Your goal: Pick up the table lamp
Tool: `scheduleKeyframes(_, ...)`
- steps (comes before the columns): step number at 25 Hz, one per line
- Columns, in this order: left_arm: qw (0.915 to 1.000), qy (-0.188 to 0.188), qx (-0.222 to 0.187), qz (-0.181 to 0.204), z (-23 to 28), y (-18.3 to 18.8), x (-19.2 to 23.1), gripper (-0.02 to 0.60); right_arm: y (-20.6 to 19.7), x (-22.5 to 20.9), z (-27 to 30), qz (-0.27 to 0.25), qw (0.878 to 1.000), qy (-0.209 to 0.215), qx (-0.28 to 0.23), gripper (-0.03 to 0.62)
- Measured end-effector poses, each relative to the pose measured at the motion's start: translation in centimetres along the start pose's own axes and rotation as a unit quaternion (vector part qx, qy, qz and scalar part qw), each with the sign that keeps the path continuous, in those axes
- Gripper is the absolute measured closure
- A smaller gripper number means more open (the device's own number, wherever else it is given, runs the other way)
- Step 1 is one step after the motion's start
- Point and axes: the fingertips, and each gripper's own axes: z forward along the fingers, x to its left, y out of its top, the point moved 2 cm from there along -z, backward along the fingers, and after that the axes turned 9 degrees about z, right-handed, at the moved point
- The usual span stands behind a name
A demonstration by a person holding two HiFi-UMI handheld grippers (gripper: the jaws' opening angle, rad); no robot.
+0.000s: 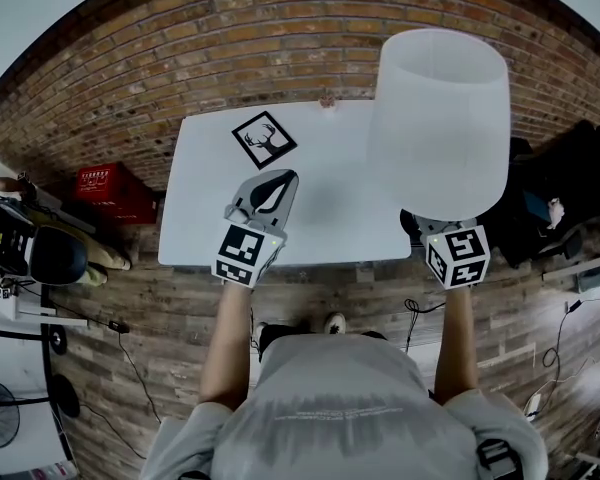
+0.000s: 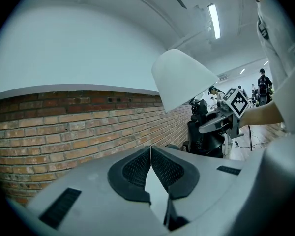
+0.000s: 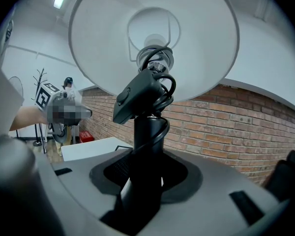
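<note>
Right gripper (image 3: 146,176): dark ribbed pads of both jaws pressed against the black cylindrical lamp stem (image 3: 148,134), which stands upright at frame centre. A black cord (image 3: 163,113) coils round the stem. A black wedge-shaped inline switch (image 3: 136,96) sits at 11 o'clock of the stem. The white conical lampshade (image 3: 206,43) fills 12 o'clock, seen from beneath, with the bulb (image 3: 156,42) at its hub. Red brick wall (image 3: 226,129) at 3 o'clock. White tabletop (image 3: 93,147) at 8 o'clock.

Matt whites and greys, rough brick behind.
The table lamp (image 1: 438,118) has a smooth matt white shade, possibly cloth, and a black, faintly glossy stem. The worktop (image 1: 205,208) is smooth matt white. Left gripper (image 2: 151,167) and right gripper (image 3: 147,175): matt grey plastic, ribbed black pads (image 2: 135,168). The wall (image 1: 180,58) is rough brick, the floor (image 1: 160,298) grained wood.
</note>
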Motion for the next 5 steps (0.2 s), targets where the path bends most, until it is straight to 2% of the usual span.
scheduleKeyframes(5, 1.0000, 0.004, 0.000, -0.002, 0.33, 0.03, 0.34, 0.566, -0.28, -0.31, 0.72, 0.001, 1.000, 0.005, 0.004, 0.434)
